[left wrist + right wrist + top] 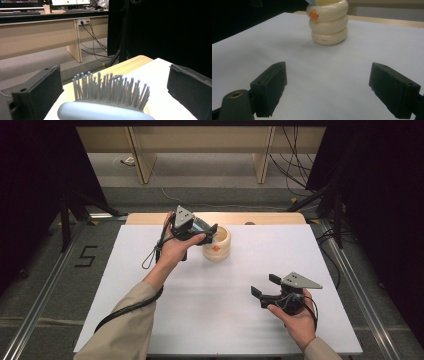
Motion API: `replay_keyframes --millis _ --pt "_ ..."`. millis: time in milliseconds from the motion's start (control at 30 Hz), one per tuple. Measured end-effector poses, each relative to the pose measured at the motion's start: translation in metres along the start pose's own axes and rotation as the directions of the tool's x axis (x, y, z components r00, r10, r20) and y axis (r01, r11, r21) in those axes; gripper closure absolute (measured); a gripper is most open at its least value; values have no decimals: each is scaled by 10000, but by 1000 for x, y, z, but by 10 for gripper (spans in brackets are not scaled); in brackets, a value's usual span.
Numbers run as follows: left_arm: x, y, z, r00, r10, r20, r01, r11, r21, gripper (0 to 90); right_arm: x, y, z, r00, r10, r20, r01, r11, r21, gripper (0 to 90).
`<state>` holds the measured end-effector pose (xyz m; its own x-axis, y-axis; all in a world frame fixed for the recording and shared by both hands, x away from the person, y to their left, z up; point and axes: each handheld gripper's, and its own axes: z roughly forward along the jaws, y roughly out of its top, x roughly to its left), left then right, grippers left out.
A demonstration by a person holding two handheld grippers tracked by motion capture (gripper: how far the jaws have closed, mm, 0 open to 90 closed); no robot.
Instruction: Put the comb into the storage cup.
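Right gripper (261, 285) near the tabletop's (220, 320) front edge, jaws spread wide and empty, farther back left gripper (212, 231) released over a cream ringed holder (218, 247), grey hairbrush (110, 100) between its parted jaws.

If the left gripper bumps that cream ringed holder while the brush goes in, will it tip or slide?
The holder looks squat, three stacked rings on a broad flat base, so it would probably slide on the smooth white table rather than tip. The hairbrush leaning on its rim could add some sideways push. Its weight can't be judged.
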<state>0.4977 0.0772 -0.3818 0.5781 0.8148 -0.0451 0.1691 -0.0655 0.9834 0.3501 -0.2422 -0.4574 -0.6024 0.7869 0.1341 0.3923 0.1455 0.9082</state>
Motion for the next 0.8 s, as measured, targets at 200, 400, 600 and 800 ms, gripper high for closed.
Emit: replay_keyframes --millis 200,400,600,800 --pt "0 4 -4 9996 -106 253 106 9999 -13 0 -1 0 0 10000 -10 6 10 10000 -13 158" --pt "4 3 -10 9998 -83 198 79 9997 216 0 -1 0 -1 10000 36 31 -36 10000 -17 158" --pt "9 2 -21 9998 -116 185 111 9997 235 0 -1 0 -1 10000 37 54 -37 10000 -17 158" --pt "12 1 -31 9997 -56 251 47 9994 356 0 -1 1 -1 9999 -11 104 11 10000 -50 157"
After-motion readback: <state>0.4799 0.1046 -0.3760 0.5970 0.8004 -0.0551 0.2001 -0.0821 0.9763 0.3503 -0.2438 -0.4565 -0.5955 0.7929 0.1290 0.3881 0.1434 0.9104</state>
